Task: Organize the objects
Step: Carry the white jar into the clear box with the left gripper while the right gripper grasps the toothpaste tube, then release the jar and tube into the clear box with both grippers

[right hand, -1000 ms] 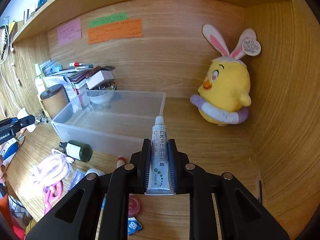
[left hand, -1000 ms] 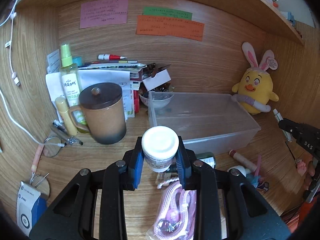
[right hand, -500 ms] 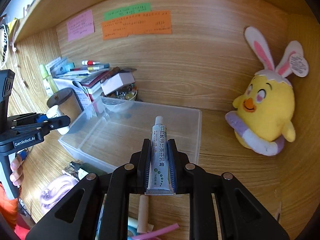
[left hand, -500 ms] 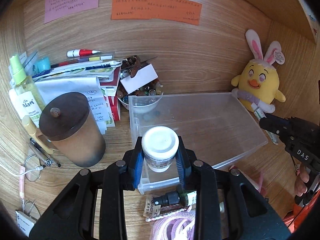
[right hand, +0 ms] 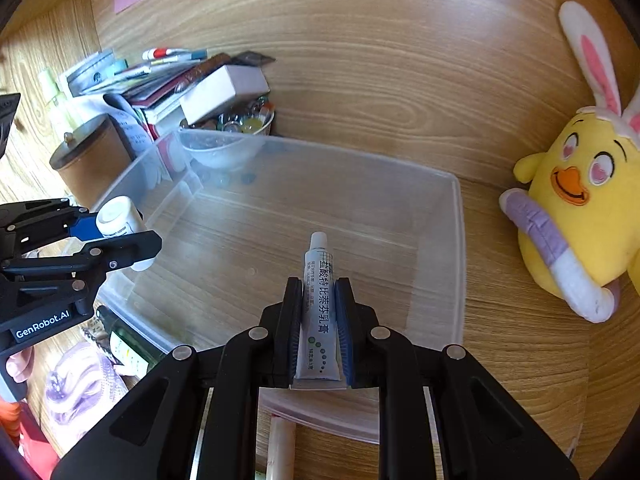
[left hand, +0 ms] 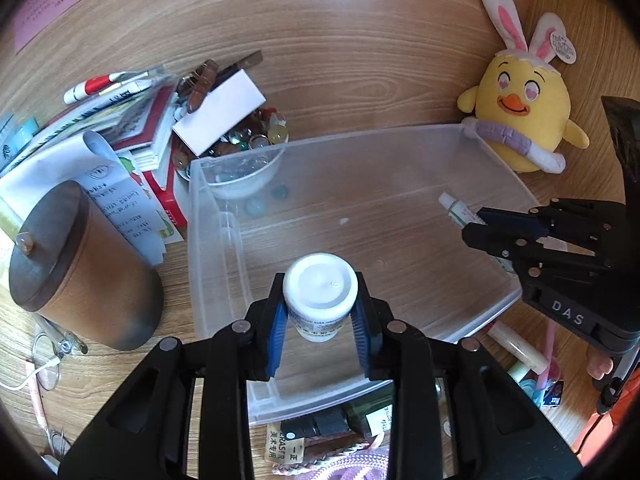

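A clear plastic bin (left hand: 400, 148) stands empty on the wooden desk; it also shows in the right wrist view (right hand: 456, 240). My left gripper (left hand: 320, 312) is shut on a white pill bottle (left hand: 320, 292) and holds it over the bin's near left part. My right gripper (right hand: 319, 312) is shut on a white ointment tube (right hand: 319, 280) and holds it over the bin's right part. The left gripper with the bottle (right hand: 118, 216) shows in the right wrist view, the right gripper with the tube (left hand: 458, 210) in the left wrist view.
A brown lidded mug (left hand: 76, 268), stacked papers and books (left hand: 132, 132) and a glass bowl of beads (left hand: 240, 160) stand left of the bin. A yellow plush chick (left hand: 520, 120) sits at the right. A dark bottle (left hand: 344, 420), pink cord (right hand: 80, 380) and small items lie in front.
Both grippers have moved forward and down over the bin, each still holding its item. The bin now fills the middle of both views.
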A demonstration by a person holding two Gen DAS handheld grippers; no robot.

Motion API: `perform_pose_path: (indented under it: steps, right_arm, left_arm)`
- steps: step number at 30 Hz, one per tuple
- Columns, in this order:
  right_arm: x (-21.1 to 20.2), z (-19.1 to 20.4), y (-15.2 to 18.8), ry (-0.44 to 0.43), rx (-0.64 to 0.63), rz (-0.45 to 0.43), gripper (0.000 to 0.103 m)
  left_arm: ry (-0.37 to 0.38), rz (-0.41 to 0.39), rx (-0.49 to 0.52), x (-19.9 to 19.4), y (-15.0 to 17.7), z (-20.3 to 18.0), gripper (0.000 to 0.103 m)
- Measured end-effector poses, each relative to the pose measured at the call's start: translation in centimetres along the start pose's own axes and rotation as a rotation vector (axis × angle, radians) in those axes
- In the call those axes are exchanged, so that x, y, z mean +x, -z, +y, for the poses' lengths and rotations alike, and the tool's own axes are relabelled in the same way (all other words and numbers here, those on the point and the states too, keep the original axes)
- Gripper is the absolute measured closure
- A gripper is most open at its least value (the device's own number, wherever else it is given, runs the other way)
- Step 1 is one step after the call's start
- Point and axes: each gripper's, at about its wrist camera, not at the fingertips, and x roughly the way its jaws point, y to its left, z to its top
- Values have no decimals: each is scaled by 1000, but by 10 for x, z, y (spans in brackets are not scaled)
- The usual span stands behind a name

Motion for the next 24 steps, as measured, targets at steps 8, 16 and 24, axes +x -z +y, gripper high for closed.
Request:
perform_pose_path:
  steps: [8, 16, 24]
  right_arm:
    - [1, 6, -2, 3, -7, 13, 88]
    - [-35, 6, 4, 13, -12, -59, 70]
    - [-89, 6, 35, 38, -10, -164, 49]
  left_arm:
    - [-4, -24, 13, -15, 2, -1, 69]
    - [-14, -109, 23, -52, 16, -7, 38]
    - [-42, -173, 51, -87, 47, -17, 8]
